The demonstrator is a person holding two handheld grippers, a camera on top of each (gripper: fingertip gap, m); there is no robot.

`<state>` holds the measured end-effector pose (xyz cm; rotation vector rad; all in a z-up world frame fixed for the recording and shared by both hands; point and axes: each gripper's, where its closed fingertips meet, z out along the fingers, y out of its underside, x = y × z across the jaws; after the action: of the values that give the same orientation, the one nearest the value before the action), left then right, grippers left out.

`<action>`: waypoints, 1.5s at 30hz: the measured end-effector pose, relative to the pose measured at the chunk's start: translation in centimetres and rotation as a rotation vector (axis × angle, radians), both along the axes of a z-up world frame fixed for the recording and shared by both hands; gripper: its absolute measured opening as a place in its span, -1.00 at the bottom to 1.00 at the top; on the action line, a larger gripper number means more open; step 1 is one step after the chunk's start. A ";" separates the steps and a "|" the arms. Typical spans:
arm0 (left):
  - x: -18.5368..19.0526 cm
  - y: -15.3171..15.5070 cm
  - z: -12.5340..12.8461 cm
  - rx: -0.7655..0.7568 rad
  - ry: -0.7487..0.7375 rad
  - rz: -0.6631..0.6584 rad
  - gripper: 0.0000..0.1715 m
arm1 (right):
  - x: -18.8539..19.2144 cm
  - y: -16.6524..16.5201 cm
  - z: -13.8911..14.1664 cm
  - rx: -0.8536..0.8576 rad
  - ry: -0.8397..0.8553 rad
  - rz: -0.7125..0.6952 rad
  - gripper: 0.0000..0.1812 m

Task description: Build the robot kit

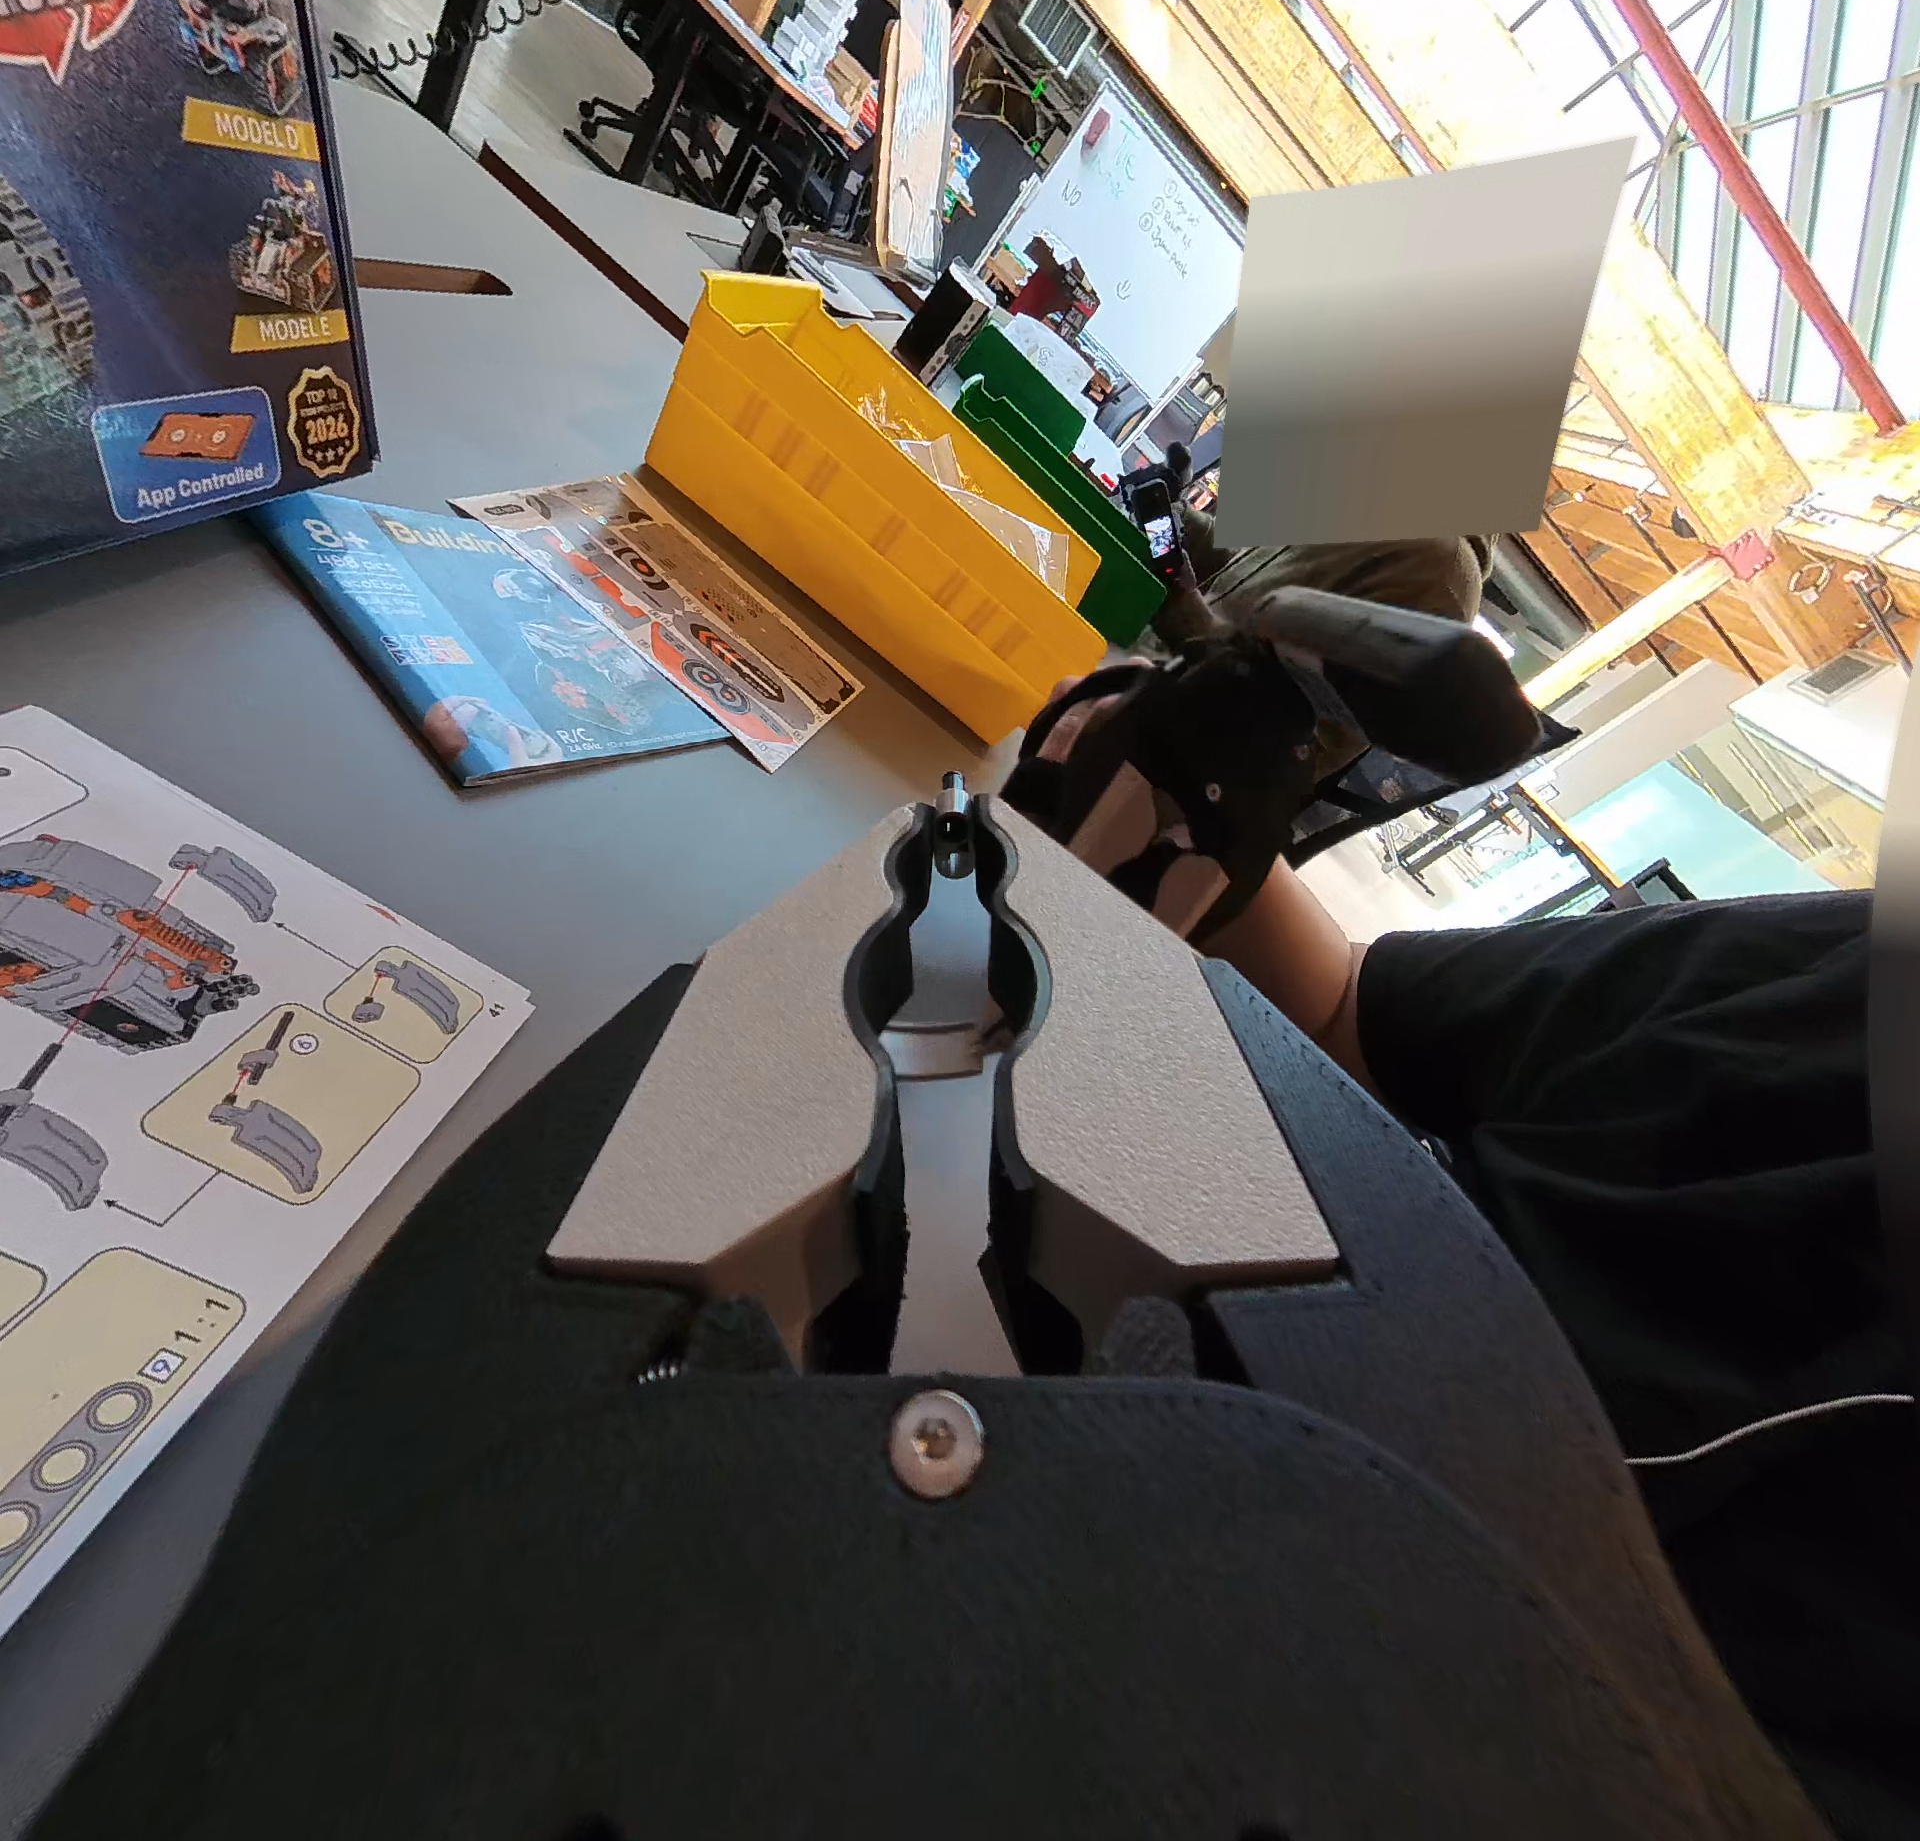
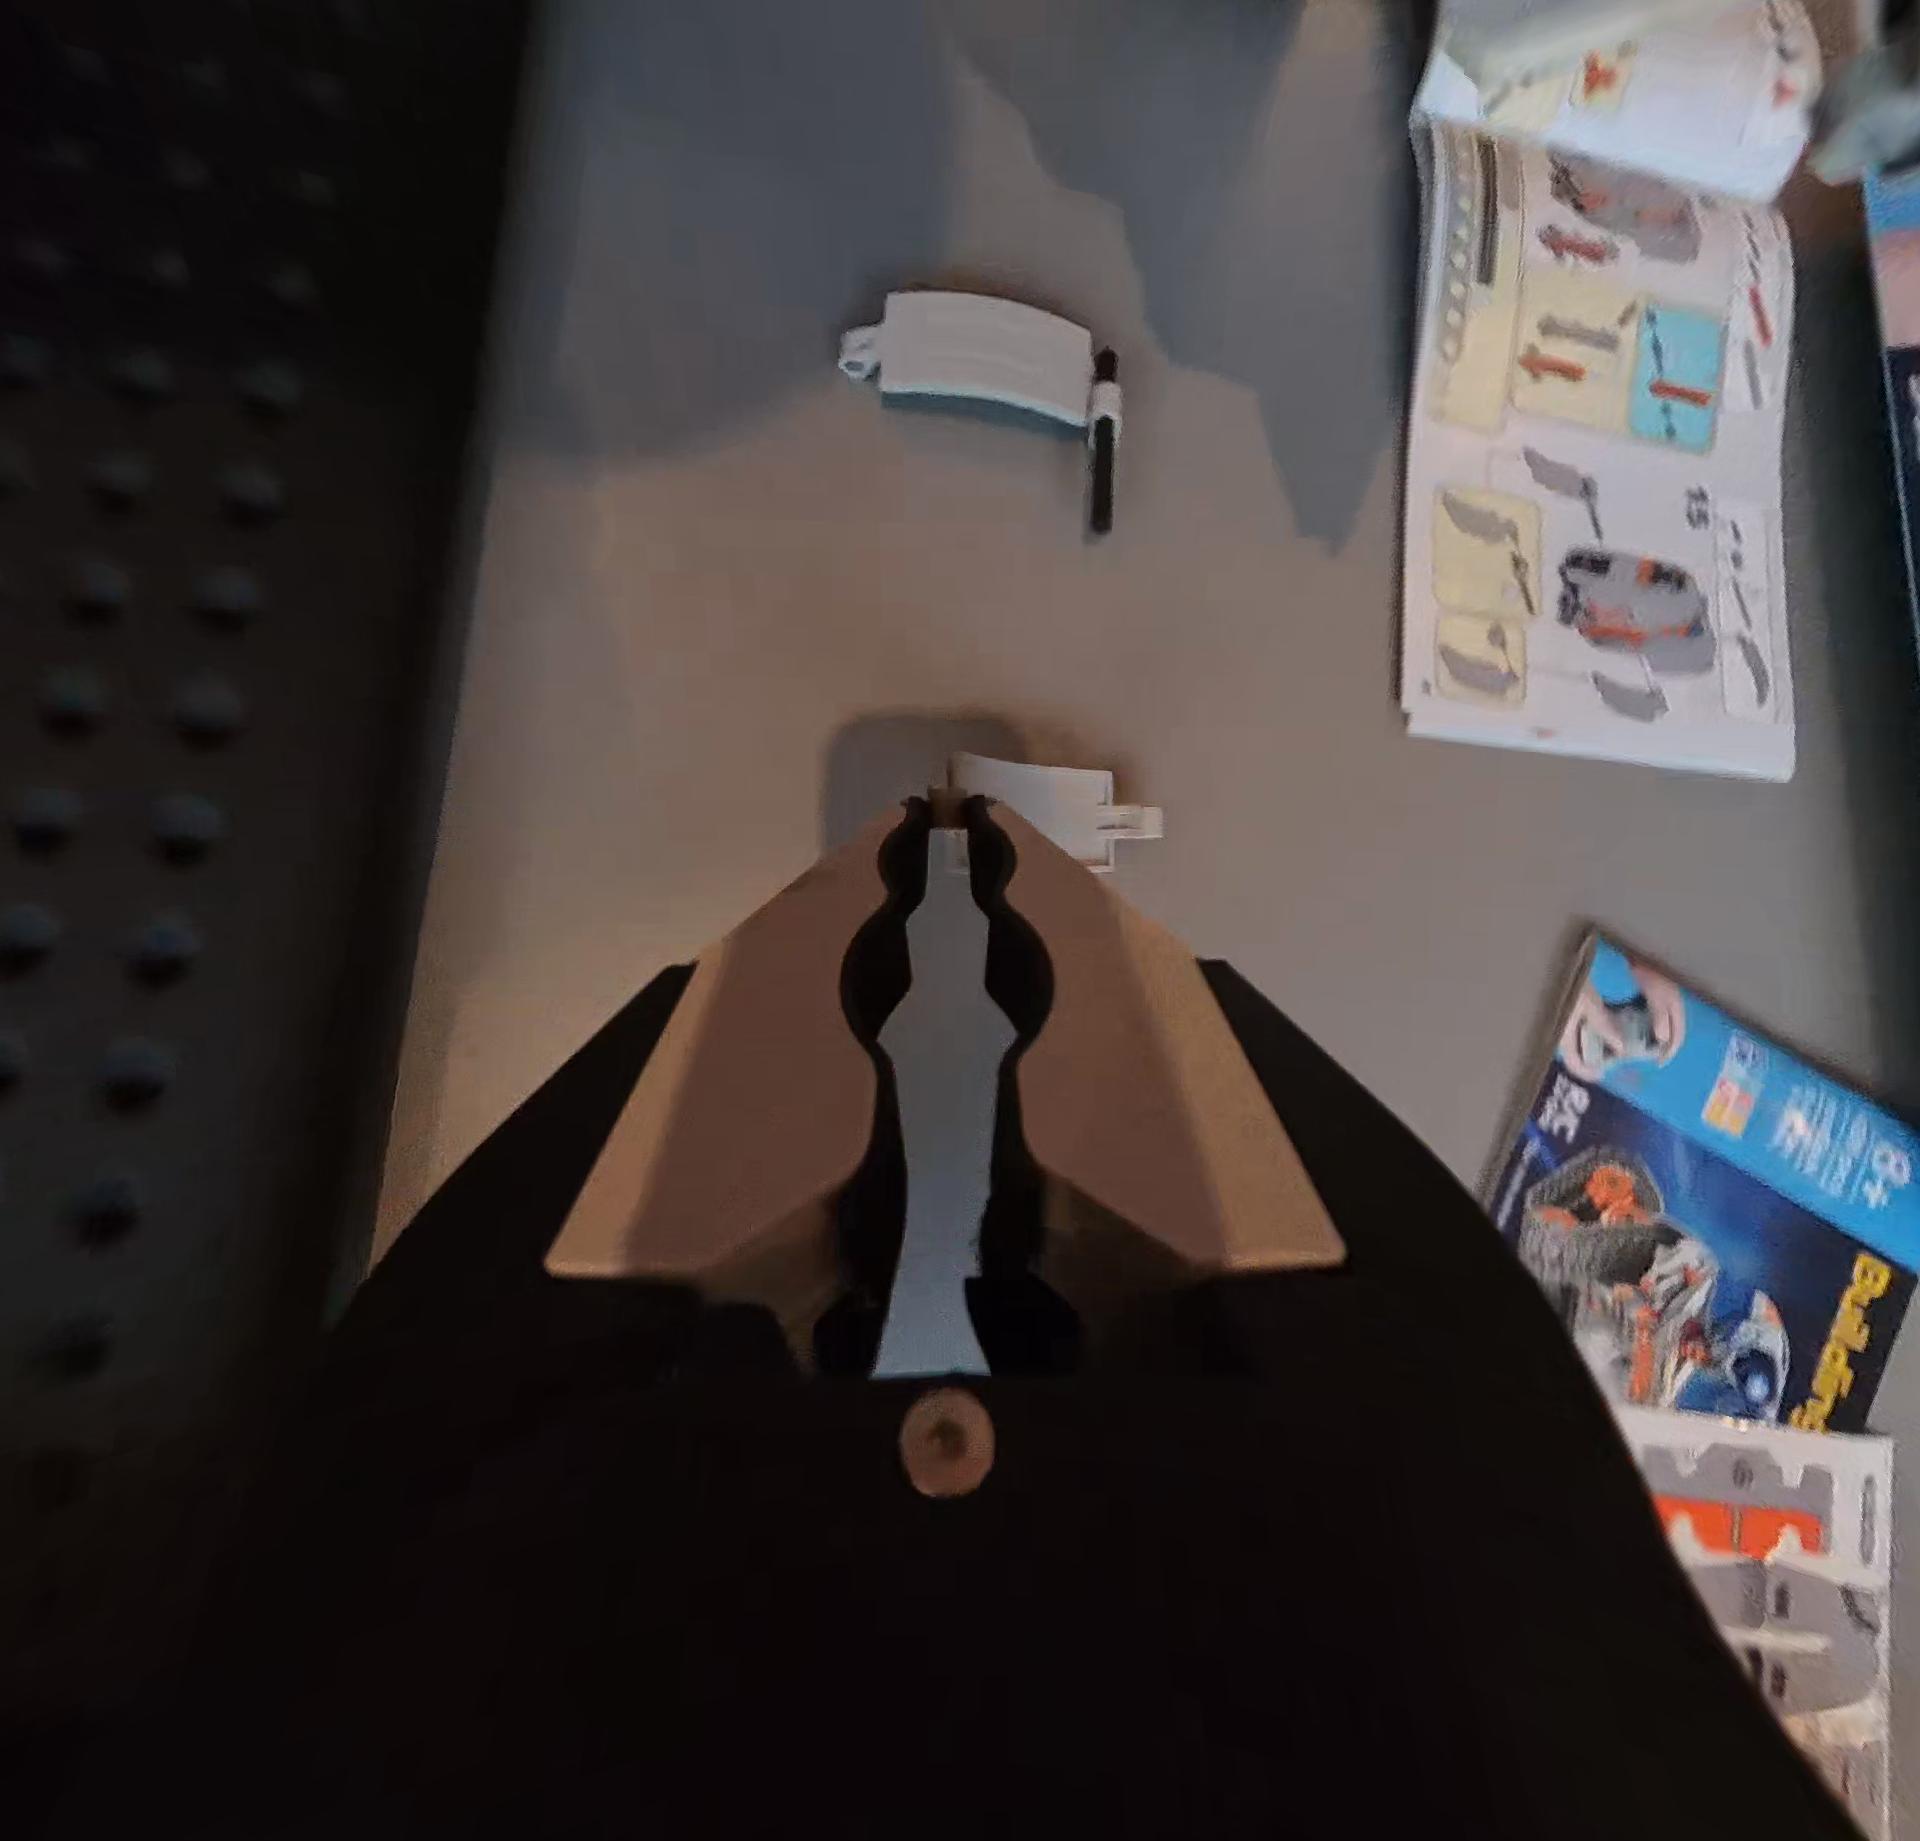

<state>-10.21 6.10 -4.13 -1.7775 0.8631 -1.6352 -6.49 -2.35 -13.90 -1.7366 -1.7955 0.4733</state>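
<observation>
My left gripper (image 1: 951,827) is shut on a small grey and black pin (image 1: 951,823) that sticks out past its tips, held above the grey table (image 1: 582,856). My right gripper (image 2: 945,810) is shut on the edge of a white curved panel piece (image 2: 1049,796), low over the table (image 2: 727,596). A second white curved panel (image 2: 977,366) with a black axle (image 2: 1099,446) through its end lies farther ahead on the table. The right gripper's black body with the hand holding it also shows in the left wrist view (image 1: 1247,742).
An open instruction booklet (image 1: 208,1043) (image 2: 1600,461), a blue booklet (image 1: 488,638) (image 2: 1704,1199) and a sticker sheet (image 1: 665,596) (image 2: 1787,1583) lie on the table. A yellow bin (image 1: 873,503), a green bin (image 1: 1049,441) and a kit box (image 1: 177,212) stand behind. A dark studded mat (image 2: 156,648) is at the left. The tips of one gripper are about 15 cm away from the tips of the other.
</observation>
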 end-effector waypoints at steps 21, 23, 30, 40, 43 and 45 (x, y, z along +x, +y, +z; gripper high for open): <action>0.3 -0.3 0.0 -0.021 -0.013 -0.019 -0.95 | -1.6 -1.1 6.1 -0.919 0.443 -0.131 -0.94; 0.2 -0.2 0.0 -0.019 -0.014 -0.016 -0.95 | -0.8 -0.7 3.2 -1.001 0.333 -0.236 -0.94; 0.4 -0.2 -0.6 -0.047 -0.010 -0.034 -0.95 | -0.8 0.0 4.7 -0.861 0.328 -0.241 -0.94; 0.8 -0.4 -1.2 -0.057 0.013 -0.049 -0.94 | 2.8 2.0 1.8 0.149 -0.259 -0.192 -0.93; 0.7 -0.3 -1.5 -0.061 0.021 -0.046 -0.94 | 4.0 2.0 0.7 0.246 -0.493 -0.159 -0.94; 0.7 -0.1 -1.6 -0.066 0.022 -0.044 -0.94 | 4.5 1.4 -0.1 0.234 -0.622 -0.117 -0.94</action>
<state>-9.50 5.95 -5.73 -1.8367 0.8734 -1.6926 -2.02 -1.00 -14.03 -1.9312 -2.0300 -0.3592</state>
